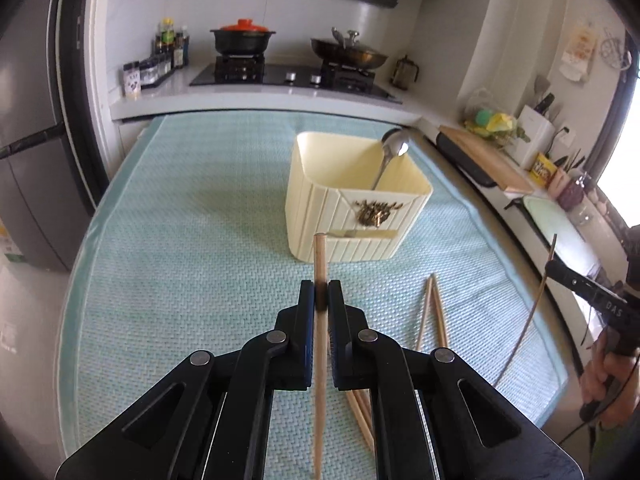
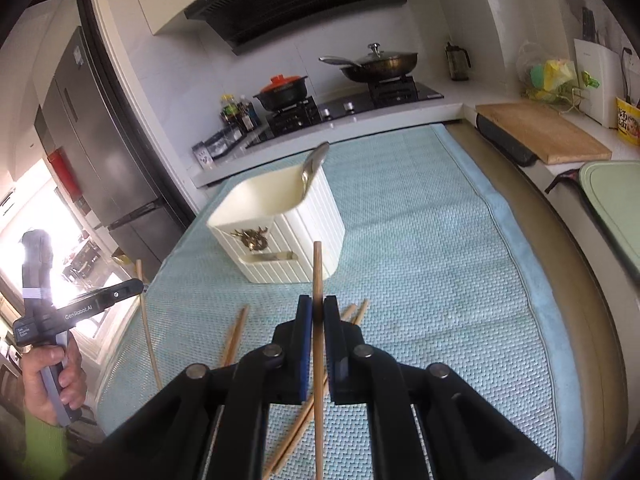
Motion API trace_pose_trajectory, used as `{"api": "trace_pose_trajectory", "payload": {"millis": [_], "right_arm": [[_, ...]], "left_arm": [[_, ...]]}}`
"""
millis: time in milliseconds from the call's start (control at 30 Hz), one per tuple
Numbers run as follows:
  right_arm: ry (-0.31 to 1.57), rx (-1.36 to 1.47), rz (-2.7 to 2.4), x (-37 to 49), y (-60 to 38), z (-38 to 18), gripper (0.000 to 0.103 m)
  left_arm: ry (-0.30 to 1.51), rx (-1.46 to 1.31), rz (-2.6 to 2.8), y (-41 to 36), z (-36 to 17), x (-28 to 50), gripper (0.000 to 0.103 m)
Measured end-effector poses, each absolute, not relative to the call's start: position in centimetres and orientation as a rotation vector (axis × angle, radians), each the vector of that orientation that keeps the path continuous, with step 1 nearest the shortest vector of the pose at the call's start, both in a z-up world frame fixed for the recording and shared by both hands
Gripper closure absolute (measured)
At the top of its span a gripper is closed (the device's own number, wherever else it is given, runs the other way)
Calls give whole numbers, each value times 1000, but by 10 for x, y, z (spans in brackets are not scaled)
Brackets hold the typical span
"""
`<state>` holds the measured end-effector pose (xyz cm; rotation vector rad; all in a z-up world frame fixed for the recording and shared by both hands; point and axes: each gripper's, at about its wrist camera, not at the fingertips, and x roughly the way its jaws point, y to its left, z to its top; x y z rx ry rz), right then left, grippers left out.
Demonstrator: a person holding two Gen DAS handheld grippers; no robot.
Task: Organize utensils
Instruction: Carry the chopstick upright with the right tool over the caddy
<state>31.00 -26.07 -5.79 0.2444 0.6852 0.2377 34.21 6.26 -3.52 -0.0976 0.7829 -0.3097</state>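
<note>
Wooden chopstick [image 1: 319, 264] pinched by left gripper [image 1: 320, 294], tilted downward; right gripper [image 2: 318, 308] pinches another chopstick [image 2: 317, 268].

Table under pale blue woven mat [image 1: 180, 240], cream utensil holder [image 1: 352, 216], loose chopsticks [image 1: 434, 312] on it

The left gripper [image 1: 321, 296] is glossy black plastic with round silver rivets and blue inner pads; the right gripper [image 2: 318, 310] matches. A green sleeve [image 2: 42, 446] covers one forearm.
</note>
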Motion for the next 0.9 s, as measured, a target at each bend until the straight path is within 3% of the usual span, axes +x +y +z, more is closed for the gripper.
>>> {"api": "trace_pose_trajectory", "payload": {"millis": [400,900], "right_arm": [[497,148,246,268,-237,-10,97],[408,98,253,271,-224,23,97]], "left_arm": [[593,-160,-347,78,16,300,98],[527,-171,-375,75,41,293,99]]}}
